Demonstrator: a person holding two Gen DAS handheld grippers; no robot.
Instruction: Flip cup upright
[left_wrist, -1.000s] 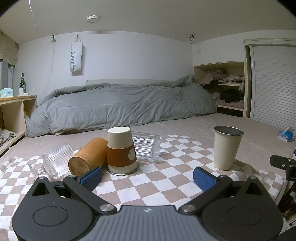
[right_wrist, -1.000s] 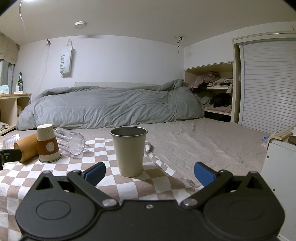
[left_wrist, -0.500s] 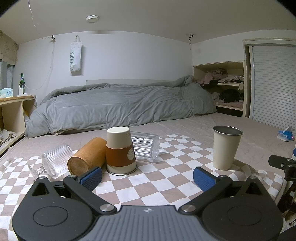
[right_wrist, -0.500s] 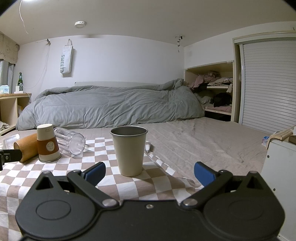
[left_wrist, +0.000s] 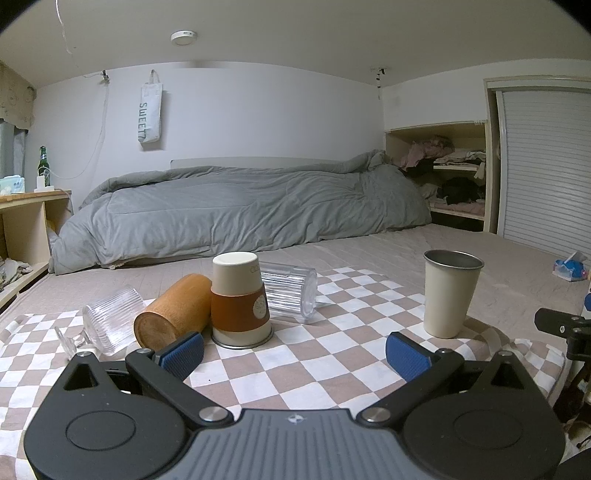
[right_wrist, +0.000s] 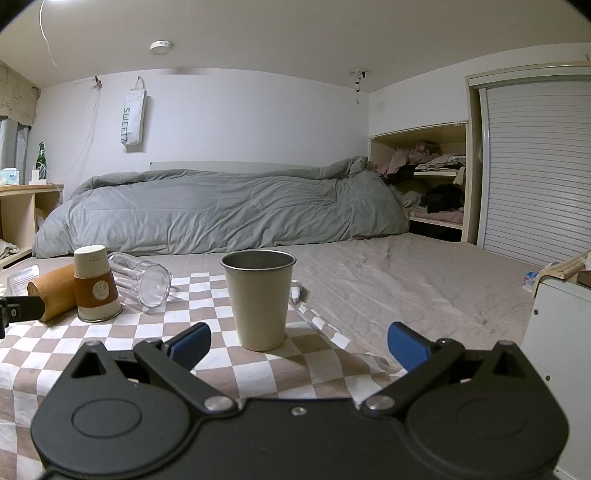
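- The paper cup (left_wrist: 240, 299) with the brown sleeve stands upside down on the checkered cloth (left_wrist: 325, 354); its closed base points up and its rim lies flat on the cloth.
- In my left view it is ahead of the left tongs (left_wrist: 293, 354), a little to the left side, and nothing grips it.
- The wooden cup (left_wrist: 171, 315) lies on its side just beside the paper cup on the left; I cannot tell if they touch.
- Behind the paper cup on the right, a clear ribbed glass (left_wrist: 290, 290) lies on its side, partly hidden by it.
- Another ribbed glass (left_wrist: 109, 319) lies on its side further left, close to the wooden cup.
- The metal tumbler (right_wrist: 258, 299) stands upright, mouth up, well apart from the group, near the right edge of the cloth.
- My left tongs are released, with the blue pads wide apart and nothing between them.
- My right tongs (right_wrist: 299, 343) are also released and grasp nothing; the tumbler stands just in front of them, toward the left pad.
- The cloth lies on a bed, and a grey duvet (left_wrist: 240, 210) is piled along the far wall.
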